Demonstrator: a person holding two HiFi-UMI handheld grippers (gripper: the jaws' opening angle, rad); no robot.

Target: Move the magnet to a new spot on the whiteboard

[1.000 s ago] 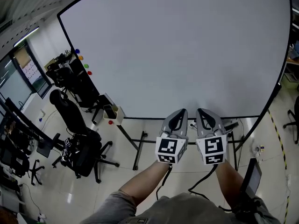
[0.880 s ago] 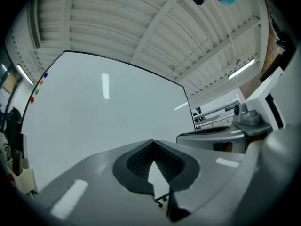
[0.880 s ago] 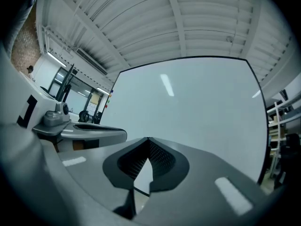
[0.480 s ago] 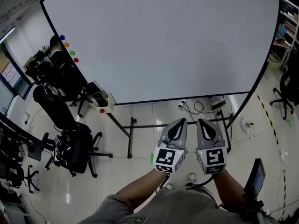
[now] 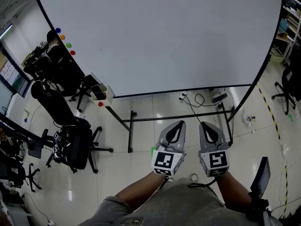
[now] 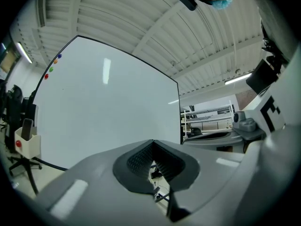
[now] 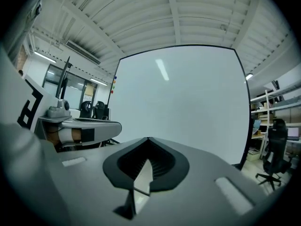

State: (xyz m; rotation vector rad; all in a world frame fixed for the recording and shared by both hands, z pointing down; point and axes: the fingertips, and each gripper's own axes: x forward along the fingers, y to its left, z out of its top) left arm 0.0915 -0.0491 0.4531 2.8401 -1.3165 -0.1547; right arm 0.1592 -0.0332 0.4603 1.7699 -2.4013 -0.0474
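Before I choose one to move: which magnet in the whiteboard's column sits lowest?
The red magnet: it ends the column, directly below the green magnet.

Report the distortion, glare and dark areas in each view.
Head view: the wide-angle lens bows the whiteboard's straight edges; the lighting is even. Left gripper view: black corners, a pale light streak reflected on the whiteboard, and the near jaws look soft. Right gripper view: the same black corners and a reflected streak on the whiteboard.
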